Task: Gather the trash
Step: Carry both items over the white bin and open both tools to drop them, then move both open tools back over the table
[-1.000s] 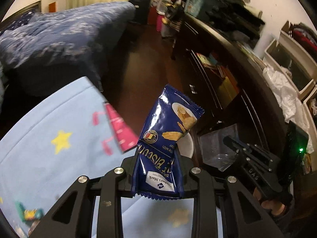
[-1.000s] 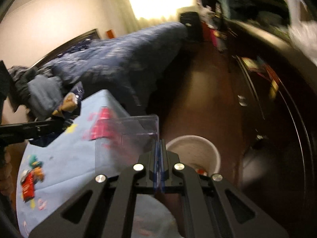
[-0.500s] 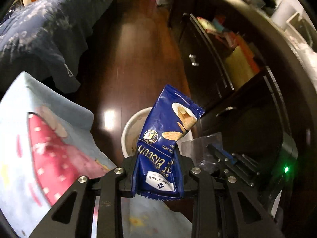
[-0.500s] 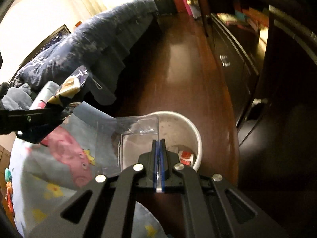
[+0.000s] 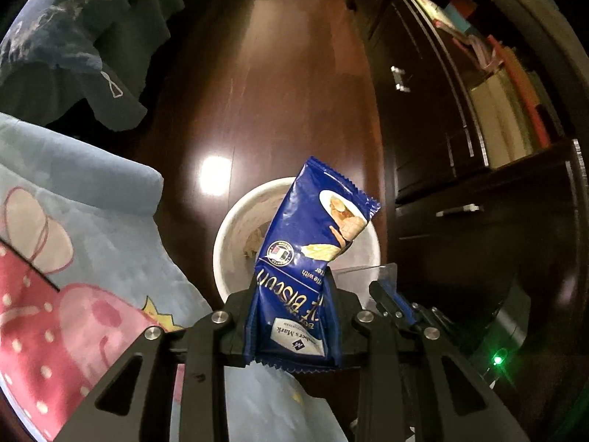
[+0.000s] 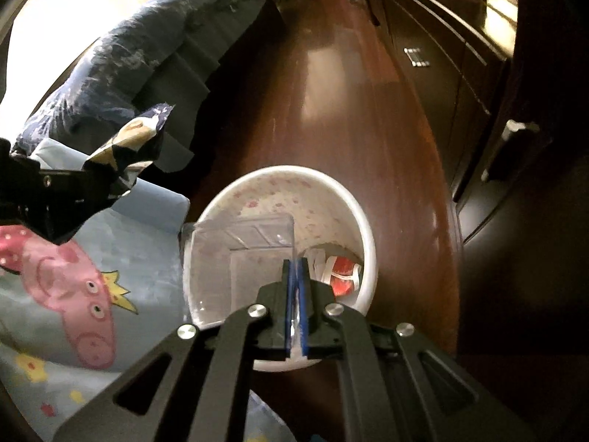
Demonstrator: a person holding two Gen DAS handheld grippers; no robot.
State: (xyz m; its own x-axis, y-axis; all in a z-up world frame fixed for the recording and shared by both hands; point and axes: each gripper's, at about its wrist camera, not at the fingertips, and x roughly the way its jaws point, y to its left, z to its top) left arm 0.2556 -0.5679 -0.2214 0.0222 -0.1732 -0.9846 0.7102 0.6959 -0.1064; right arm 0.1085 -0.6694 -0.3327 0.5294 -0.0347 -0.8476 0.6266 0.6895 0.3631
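My left gripper point(image 5: 292, 287) is shut on a blue biscuit wrapper point(image 5: 309, 254) and holds it upright above the near rim of a round white trash bin point(image 5: 232, 228) on the floor. My right gripper point(image 6: 297, 280) is shut on the wall of a clear plastic tray point(image 6: 243, 254) and holds it over the same bin point(image 6: 353, 206). The bin holds red and white wrappers point(image 6: 340, 270). The left gripper with the wrapper point(image 6: 129, 147) shows at the left of the right wrist view. The right gripper and tray edge point(image 5: 368, 274) show at the lower right of the left wrist view.
A light blue cartoon-print blanket point(image 5: 73, 258) covers the surface at the left, right beside the bin. A dark wooden dresser with drawers point(image 5: 460, 147) runs along the right. A bed with a dark blue cover point(image 6: 147, 55) lies beyond. The glossy wooden floor point(image 5: 287, 73) lies between them.
Both grippers have swung down and forward from the blanket to the bin. The bin now sits nearer and larger under the wrapper and the tray. Both holds are unchanged.
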